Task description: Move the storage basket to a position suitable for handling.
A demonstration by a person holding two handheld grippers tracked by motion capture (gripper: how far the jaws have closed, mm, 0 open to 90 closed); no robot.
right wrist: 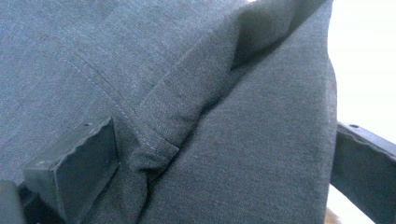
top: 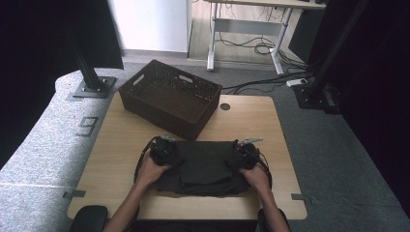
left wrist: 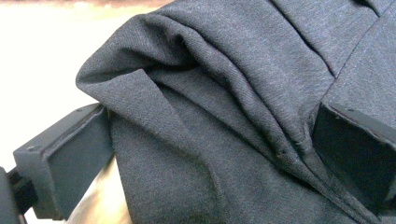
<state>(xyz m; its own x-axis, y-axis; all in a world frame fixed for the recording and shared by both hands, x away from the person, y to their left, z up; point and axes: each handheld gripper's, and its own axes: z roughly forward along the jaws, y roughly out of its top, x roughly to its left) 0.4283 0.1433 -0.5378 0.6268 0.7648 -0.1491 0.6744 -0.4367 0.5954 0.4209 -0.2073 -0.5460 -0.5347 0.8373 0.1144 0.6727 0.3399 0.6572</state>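
Two claws: I set my left claw (top: 164, 151) and my right claw (top: 243, 151) at opposite ends of the folded dark garment (top: 203, 166), one on each side edge.
Garment position: it lies flat on the table (top: 116, 145), near my edge, just in front of the brown woven basket (top: 169, 96), which stands open at the far left of the table.
Left claw state: my jaws stand wide apart, straddling a bunched fold of the cloth (left wrist: 210, 116); the pads do not press on it.
Right claw state: my jaws are likewise spread, with the layered edge (right wrist: 196, 140) between them and no pinch made.
Risk one: if I close now I may catch the upper layers alone, because the fold is several layers thick; I judge the lower layers would then sag and the fold would come undone on lifting.
Risk two: uneven closing of the two sides would likely tilt the bundle and let one end slide free.
Risk three: the basket wall is close ahead; a low carry could drag the cloth against its rim.
Hand pose: both my forearms enter from the near edge, hands wrapped over the claw bodies, claws angled inward toward each other and low over the table.
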